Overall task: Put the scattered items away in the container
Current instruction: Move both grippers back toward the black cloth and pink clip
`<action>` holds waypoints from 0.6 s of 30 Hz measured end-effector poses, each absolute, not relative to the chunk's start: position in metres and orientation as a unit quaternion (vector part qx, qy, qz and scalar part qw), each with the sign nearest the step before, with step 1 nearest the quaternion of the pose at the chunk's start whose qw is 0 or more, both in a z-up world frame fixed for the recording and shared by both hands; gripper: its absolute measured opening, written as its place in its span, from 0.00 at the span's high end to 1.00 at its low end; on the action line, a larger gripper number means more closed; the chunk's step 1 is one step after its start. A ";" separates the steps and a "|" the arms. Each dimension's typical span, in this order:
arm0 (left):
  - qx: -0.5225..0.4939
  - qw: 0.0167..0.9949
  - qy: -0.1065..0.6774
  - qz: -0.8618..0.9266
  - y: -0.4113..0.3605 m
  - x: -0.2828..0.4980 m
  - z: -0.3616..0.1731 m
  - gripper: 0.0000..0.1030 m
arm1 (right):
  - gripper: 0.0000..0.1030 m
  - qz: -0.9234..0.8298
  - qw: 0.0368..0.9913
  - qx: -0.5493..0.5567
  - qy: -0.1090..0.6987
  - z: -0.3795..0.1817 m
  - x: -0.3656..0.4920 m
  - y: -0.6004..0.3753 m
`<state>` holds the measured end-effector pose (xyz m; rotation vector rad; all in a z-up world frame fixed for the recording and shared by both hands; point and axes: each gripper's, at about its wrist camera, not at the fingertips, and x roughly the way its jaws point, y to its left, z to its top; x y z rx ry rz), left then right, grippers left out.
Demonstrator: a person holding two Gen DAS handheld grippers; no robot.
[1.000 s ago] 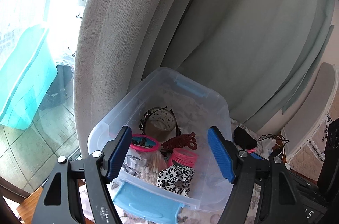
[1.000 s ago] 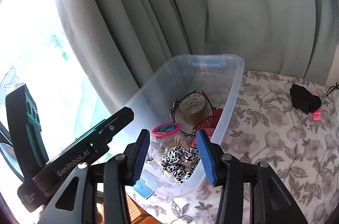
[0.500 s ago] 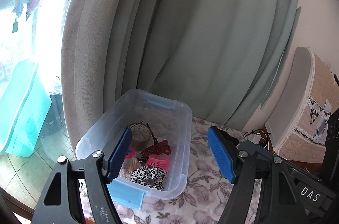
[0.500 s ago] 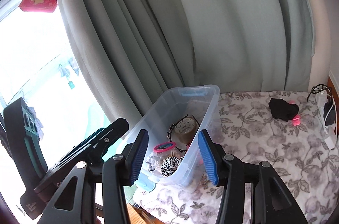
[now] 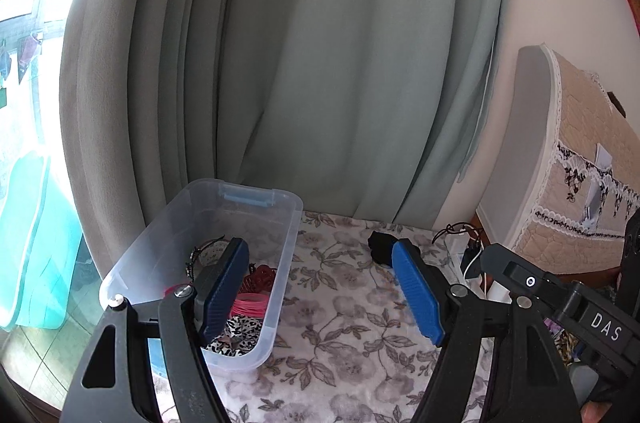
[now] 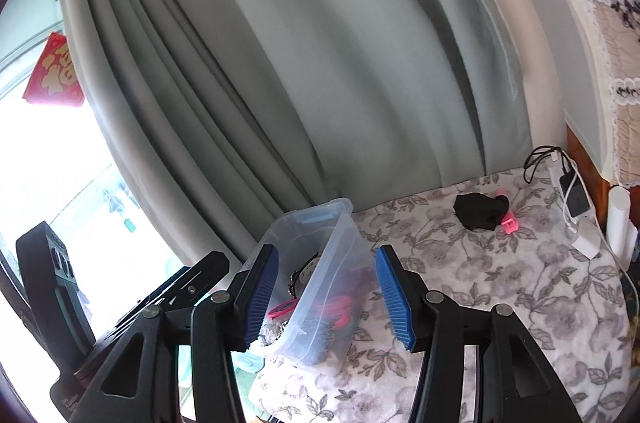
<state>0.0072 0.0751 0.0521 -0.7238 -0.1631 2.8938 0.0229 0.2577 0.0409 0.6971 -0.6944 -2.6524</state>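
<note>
A clear plastic bin (image 5: 168, 223) (image 6: 344, 243) with blue latches stands at the table's left edge. It holds a tape roll, a red claw clip (image 5: 262, 277), pink hair ties (image 5: 250, 303) and a leopard scrunchie (image 5: 240, 333). A black cloth item (image 6: 478, 209) (image 5: 378, 247) and a small pink clip (image 6: 509, 224) lie on the floral tablecloth far right of the bin. My left gripper (image 5: 320, 291) is open and empty, raised over the bin's right side. My right gripper (image 6: 322, 293) is open and empty, raised before the bin.
A grey-green curtain (image 5: 320, 63) hangs behind the table. Chargers and cables (image 6: 576, 199) lie at the far right edge beside a cloth-covered appliance (image 5: 576, 159). A window is on the left. The floral tablecloth (image 6: 500, 283) spreads between the bin and the cloth item.
Both grippers have pulled back and up from the bin and swung right, bringing the tablecloth and black cloth item into view. Both stayed open and empty.
</note>
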 end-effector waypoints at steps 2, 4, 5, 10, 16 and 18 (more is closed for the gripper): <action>-0.248 0.084 -0.044 0.964 0.089 0.004 0.049 0.27 | 0.47 -0.924 0.139 0.244 -0.261 0.036 0.023 0.276; -0.256 0.092 -0.032 0.962 0.103 0.000 0.045 0.27 | 0.47 -0.920 0.121 0.246 -0.280 0.030 0.023 0.295; -0.260 0.096 -0.026 0.961 0.109 -0.002 0.042 0.27 | 0.47 -0.918 0.112 0.247 -0.288 0.027 0.022 0.304; -0.284 0.109 -0.003 0.953 0.136 -0.014 0.026 0.27 | 0.47 -0.915 0.066 0.257 -0.304 0.010 0.019 0.339; -0.312 0.123 0.022 0.942 0.166 -0.027 0.008 0.27 | 0.47 -0.904 0.039 0.278 -0.322 -0.014 0.011 0.366; -0.320 0.124 0.028 0.939 0.173 -0.031 0.002 0.27 | 0.47 -0.899 0.033 0.287 -0.329 -0.023 0.008 0.372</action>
